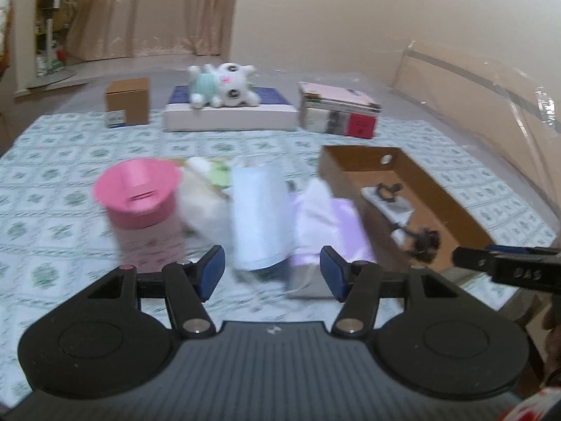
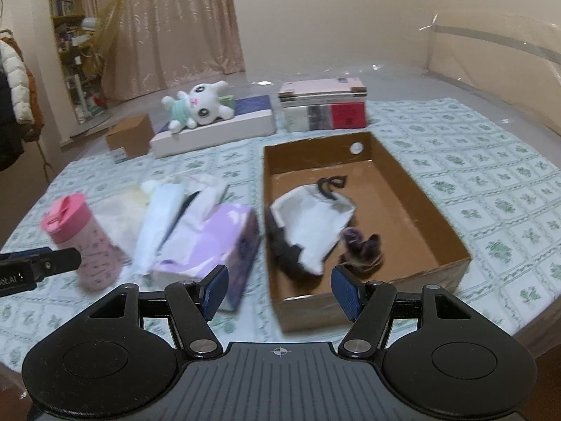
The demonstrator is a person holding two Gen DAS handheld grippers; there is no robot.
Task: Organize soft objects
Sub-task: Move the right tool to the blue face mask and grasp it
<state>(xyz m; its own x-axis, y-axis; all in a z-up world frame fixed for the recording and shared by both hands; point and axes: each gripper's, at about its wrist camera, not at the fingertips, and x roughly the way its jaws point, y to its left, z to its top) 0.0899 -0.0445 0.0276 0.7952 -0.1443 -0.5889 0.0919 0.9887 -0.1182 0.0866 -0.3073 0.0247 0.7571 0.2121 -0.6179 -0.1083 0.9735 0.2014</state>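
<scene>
Step in hand: I am judging this as a gap between pickups; some soft pieces are already lying in the cardboard box (image 2: pixel 413 189), and I am looking for the next one.
Left gripper (image 1: pixel 272 271): I am seeing its jaws spread with nothing between the pads, hanging above the pile beside the box.
Right gripper (image 2: pixel 279 289): I am seeing it spread and empty too, poised over the box's near wall.
In the box: a white cloth (image 2: pixel 312 221) and a dark fuzzy item (image 2: pixel 361 245) are resting on the floor of it.
Still out: a pale blue cloth (image 1: pixel 259 210) and a purple tissue pack (image 2: pixel 214 242) are sitting just beside the pink bottle (image 1: pixel 140 200); a plush toy (image 1: pixel 224 86) is lying on a flat box well behind.
Next move: I am planning to lower the left claw around the blue cloth, clear of the bottle, since a nudge could tip it.
</scene>
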